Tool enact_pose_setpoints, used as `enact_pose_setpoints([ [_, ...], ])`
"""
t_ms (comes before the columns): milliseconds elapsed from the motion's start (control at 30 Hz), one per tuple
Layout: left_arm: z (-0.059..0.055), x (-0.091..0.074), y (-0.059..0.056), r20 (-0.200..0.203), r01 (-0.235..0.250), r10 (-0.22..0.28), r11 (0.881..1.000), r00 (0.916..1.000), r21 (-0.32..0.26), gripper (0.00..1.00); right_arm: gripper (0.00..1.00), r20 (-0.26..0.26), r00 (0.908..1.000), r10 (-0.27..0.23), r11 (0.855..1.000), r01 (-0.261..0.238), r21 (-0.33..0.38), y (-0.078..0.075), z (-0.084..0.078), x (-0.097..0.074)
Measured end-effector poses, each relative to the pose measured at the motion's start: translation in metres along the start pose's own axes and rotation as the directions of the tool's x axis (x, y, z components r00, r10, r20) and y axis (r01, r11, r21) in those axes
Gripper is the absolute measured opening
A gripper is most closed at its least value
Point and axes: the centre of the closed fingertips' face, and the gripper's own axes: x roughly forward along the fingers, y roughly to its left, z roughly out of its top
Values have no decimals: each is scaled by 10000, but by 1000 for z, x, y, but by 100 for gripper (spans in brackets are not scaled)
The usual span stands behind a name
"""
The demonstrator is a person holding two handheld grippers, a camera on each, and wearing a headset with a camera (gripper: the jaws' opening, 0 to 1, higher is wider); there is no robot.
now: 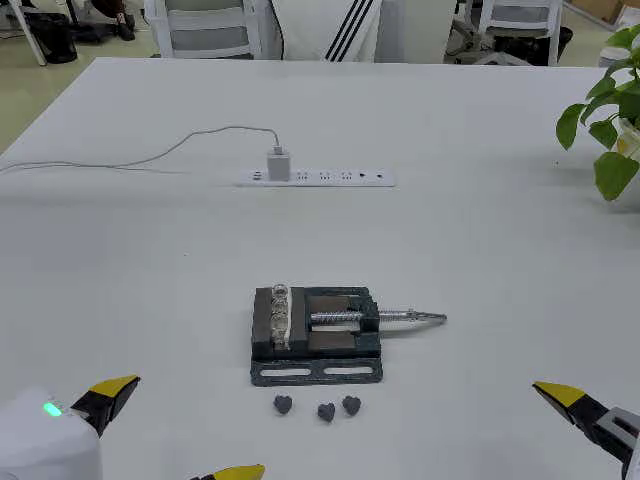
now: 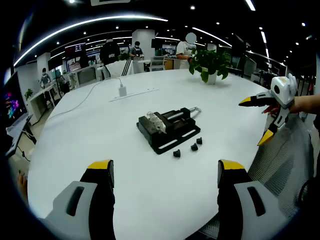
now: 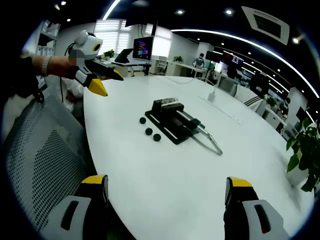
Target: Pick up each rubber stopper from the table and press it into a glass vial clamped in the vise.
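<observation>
No stopper is picked up yet. The three small dark grey rubber stoppers (image 1: 326, 411) lie in a row on the big white table (image 1: 480, 250), just in front of the dark metal vise (image 1: 340, 342). The little clear glass vials (image 1: 280, 315) stand in the vise, and I see no dark stopper on them. The left gripper (image 1: 175, 430) with yellow tips is spread wide and holds nothing. The right gripper (image 3: 167, 181) is spread wide and empty too. Both hang near the table's edge, well apart from the stoppers.

I think the next move is to bring one gripper down over one stopper, a tip on each side, and squeeze gently.

In the head view the picture's edge cuts off the right gripper. The left gripper view shows both its yellow tips, far apart. The head view looks down on the vials; in the gripper views they are too small to count.
</observation>
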Motion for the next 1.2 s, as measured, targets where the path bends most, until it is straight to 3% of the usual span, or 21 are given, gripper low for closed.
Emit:
enact_pose_setpoints([
  [733, 0, -4, 1, 74, 11, -12, 9999, 10000, 106, 83, 95, -108, 9998, 177, 9995, -180, -261, -1, 2, 7],
  [1200, 4, -1, 0, 145, 220, -225, 9992, 9996, 323, 83, 92, 77, 9996, 275, 9966, -268, -775, -10, 18, 24],
])
